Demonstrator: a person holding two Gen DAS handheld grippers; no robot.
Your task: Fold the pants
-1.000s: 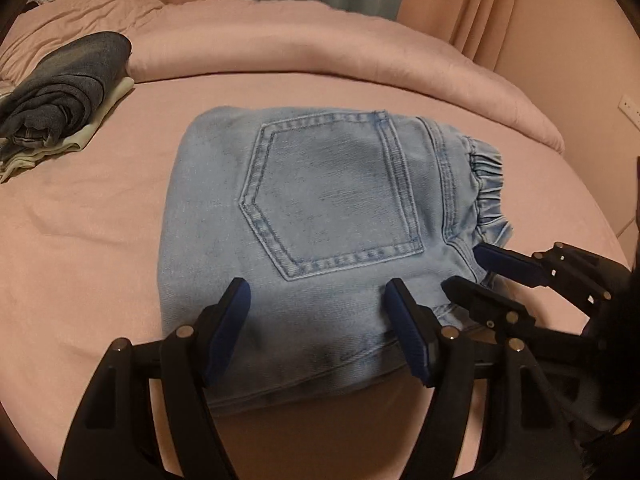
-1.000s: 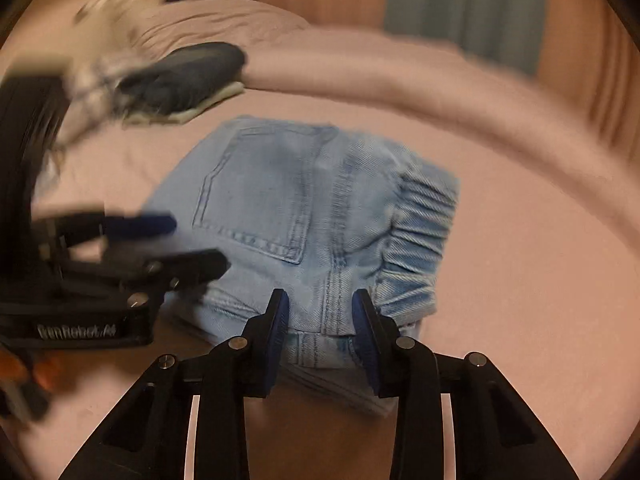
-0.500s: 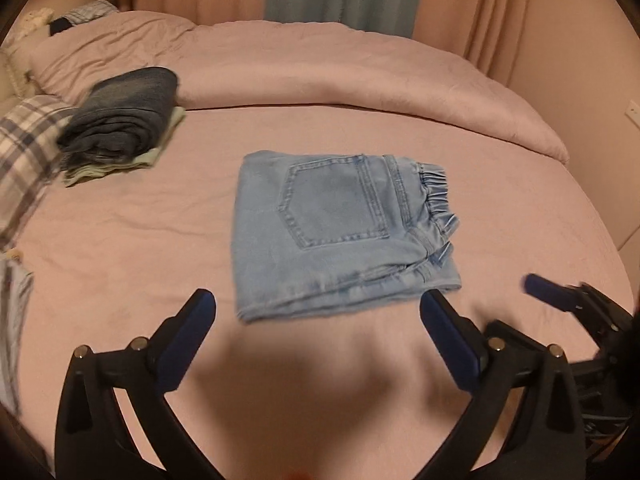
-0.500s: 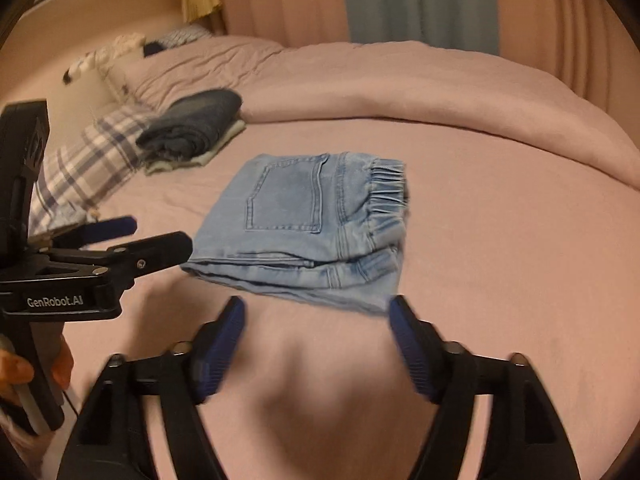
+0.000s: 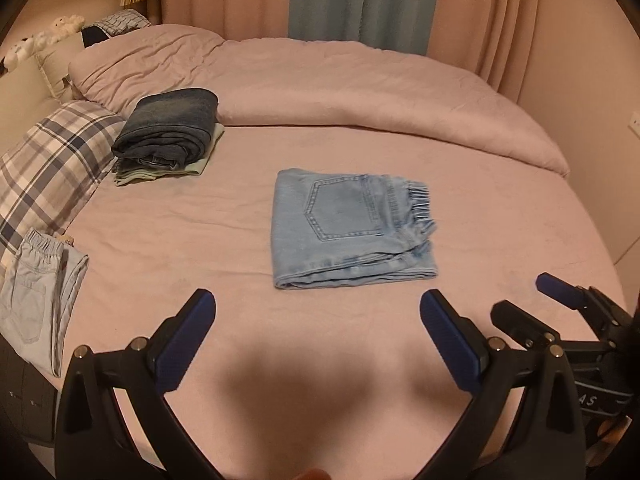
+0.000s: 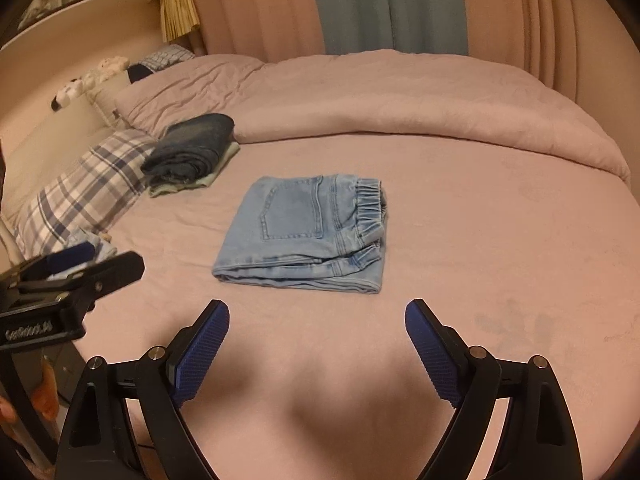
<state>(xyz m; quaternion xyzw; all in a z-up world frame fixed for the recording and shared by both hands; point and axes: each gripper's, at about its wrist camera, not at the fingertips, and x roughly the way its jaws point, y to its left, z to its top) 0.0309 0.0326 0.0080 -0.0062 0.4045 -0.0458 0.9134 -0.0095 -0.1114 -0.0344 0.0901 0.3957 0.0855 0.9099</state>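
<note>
Light blue jeans (image 5: 348, 228) lie folded into a compact rectangle on the pink bed (image 5: 224, 264), back pocket up and elastic waistband to the right; they also show in the right wrist view (image 6: 308, 232). My left gripper (image 5: 318, 316) is open and empty, held back above the near side of the bed. My right gripper (image 6: 316, 320) is open and empty too, also short of the jeans. The right gripper shows at the lower right of the left wrist view (image 5: 560, 300), and the left gripper at the left edge of the right wrist view (image 6: 72, 272).
A stack of folded dark jeans on a pale green garment (image 5: 168, 132) sits at the back left. A plaid pillow (image 5: 48, 160) and another pale pair of pants (image 5: 36, 292) lie at the left edge. A rolled pink duvet (image 5: 360, 92) runs along the back.
Both grippers have opened wide, let go of the folded jeans and pulled back and up. The jeans now lie free on the bed.
</note>
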